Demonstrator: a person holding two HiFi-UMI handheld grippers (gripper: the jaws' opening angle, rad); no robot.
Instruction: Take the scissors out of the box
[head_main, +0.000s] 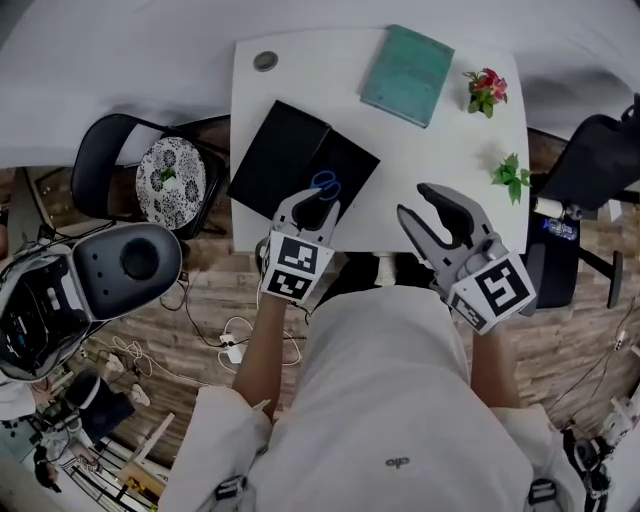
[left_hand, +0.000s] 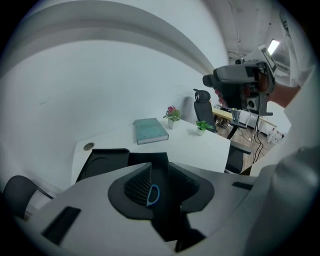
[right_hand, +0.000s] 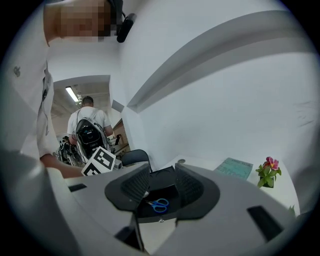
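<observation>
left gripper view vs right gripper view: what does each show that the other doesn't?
Left only: the right gripper, held in the air with open jaws. Right only: a person with a backpack and the left gripper's marker cube. Both: box, book, flowers, table and scissors, which are just a blue sliver in the left view but show both handles in the right.

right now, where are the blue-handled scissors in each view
Head view: the blue-handled scissors lie in the open black box, left of centre.
Left gripper view: low centre between the jaws; only one blue handle loop shows.
Right gripper view: low centre, in the box, seen between the jaws.
Shared landmark: the teal book.
</observation>
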